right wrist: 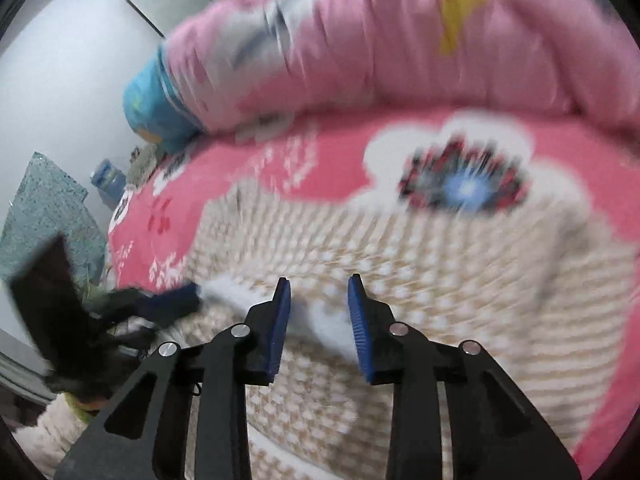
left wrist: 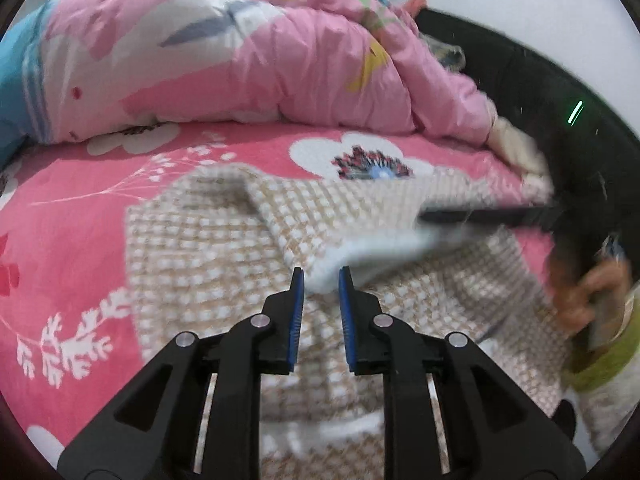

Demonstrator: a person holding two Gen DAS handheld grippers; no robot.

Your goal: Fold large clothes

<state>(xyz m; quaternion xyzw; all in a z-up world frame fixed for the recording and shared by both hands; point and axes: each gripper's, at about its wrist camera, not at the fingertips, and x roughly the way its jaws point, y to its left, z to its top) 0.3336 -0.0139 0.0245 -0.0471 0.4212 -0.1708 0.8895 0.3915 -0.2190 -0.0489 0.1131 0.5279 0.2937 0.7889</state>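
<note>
One checked garment on the pink bedsheet

Both fisheye cameras sat on the hand-held grippers and looked steeply down along their own fingers, close above a checked beige garment on a pink floral bedsheet. Both views shared that garment, the sheet and the pink quilt behind.

We see a beige-and-white checked garment on a pink bedsheet with white flowers; the quilt is paler pink with blue.
</note>
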